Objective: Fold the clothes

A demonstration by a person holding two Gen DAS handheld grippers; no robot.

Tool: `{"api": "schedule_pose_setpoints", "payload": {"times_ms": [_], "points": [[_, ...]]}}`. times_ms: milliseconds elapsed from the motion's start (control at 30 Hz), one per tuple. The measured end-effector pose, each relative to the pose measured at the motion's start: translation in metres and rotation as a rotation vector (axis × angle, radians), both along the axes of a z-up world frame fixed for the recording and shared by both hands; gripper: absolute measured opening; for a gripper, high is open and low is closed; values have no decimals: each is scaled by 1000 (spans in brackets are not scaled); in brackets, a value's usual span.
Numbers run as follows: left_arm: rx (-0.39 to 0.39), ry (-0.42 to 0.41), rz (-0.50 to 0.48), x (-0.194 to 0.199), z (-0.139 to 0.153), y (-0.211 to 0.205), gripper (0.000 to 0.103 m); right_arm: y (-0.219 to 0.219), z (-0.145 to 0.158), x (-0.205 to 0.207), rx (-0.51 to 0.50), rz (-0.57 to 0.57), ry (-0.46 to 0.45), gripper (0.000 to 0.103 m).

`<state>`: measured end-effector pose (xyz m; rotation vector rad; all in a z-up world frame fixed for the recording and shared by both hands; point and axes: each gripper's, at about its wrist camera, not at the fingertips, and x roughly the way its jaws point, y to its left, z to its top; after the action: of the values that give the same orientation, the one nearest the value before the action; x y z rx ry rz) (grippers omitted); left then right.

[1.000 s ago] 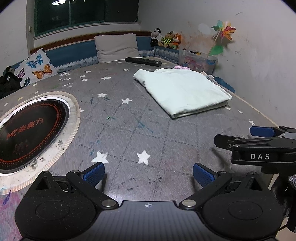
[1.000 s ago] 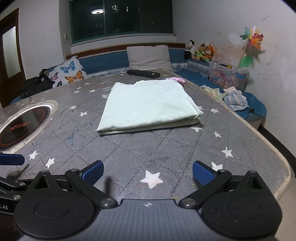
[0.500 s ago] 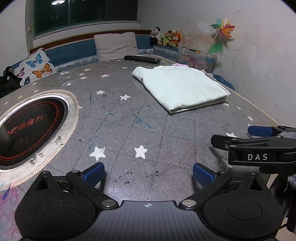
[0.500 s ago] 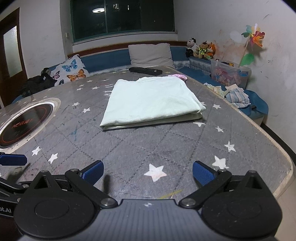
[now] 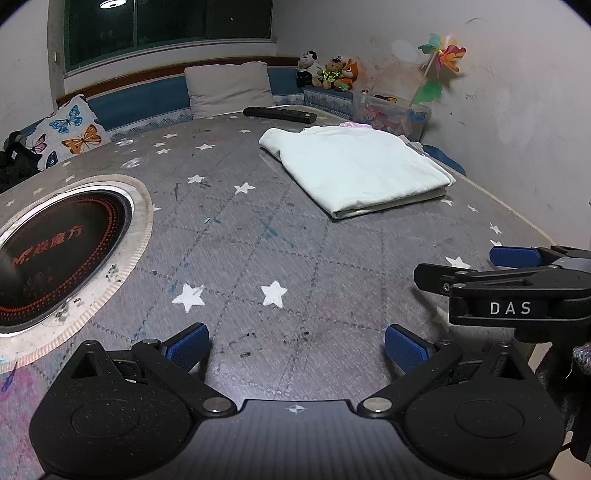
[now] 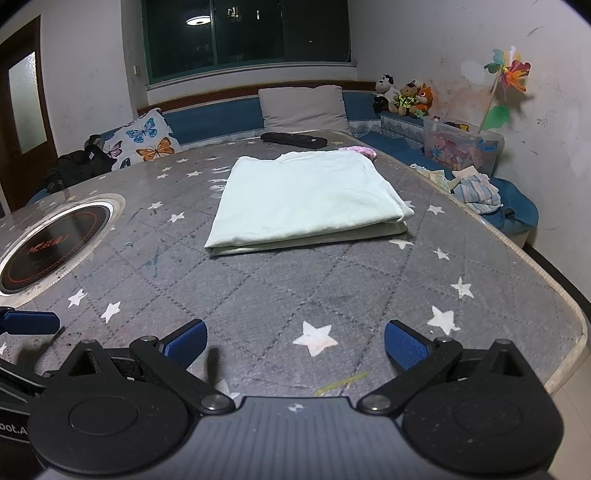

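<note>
- Folded pale green garment (image 6: 306, 199) lying flat on the grey star-patterned counter (image 6: 258, 295), toward its far right part; stacked layer edges showing along the near side; upper face smooth, only slight wrinkles; touched by neither pair of fingers.
- Just behind the garment, a bit of pink fabric (image 6: 356, 150) peeking out; further back, a long black remote-like bar (image 6: 293, 140) resting on the counter near its far edge.
- On the left of the counter, well apart from the garment, a round black inset plate (image 5: 55, 251) with red markings and a pale ring around it.
- Right gripper (image 6: 295, 341) low over the near edge of the counter, blue-padded fingers (image 6: 184, 341) spread wide apart, holding nothing; bare counter with white stars between them.
- Left gripper (image 5: 297, 345) likewise near the front edge, blue fingers (image 5: 188, 345) set wide, empty; the right gripper's black body marked "DAS" visible at the right of the left wrist view, close beside it.
- Beyond the counter, a blue bench with a grey cushion (image 6: 304, 109), a butterfly-print pillow (image 6: 142, 142) and a dark bag (image 6: 79, 166) at the left.
- Along the right wall, plush toys (image 6: 404, 98), a clear box of small items (image 6: 463, 147), a colourful pinwheel (image 6: 508, 75), and loose striped cloth (image 6: 476, 194) on the blue seat.
- Dark window (image 6: 245, 35) above, reflecting a ceiling lamp.
</note>
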<state>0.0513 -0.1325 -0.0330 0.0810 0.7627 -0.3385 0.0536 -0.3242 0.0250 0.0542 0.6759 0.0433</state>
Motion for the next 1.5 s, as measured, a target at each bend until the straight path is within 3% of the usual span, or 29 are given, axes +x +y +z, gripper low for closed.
{"api": "schedule_pose_setpoints", "payload": {"times_ms": [867, 1500], "points": [[7, 7, -1, 2, -1, -2, 103, 1, -2, 2, -1, 7, 8, 103], [25, 6, 0, 20, 2, -2, 103, -1, -4, 27, -43, -2, 27, 103]]}}
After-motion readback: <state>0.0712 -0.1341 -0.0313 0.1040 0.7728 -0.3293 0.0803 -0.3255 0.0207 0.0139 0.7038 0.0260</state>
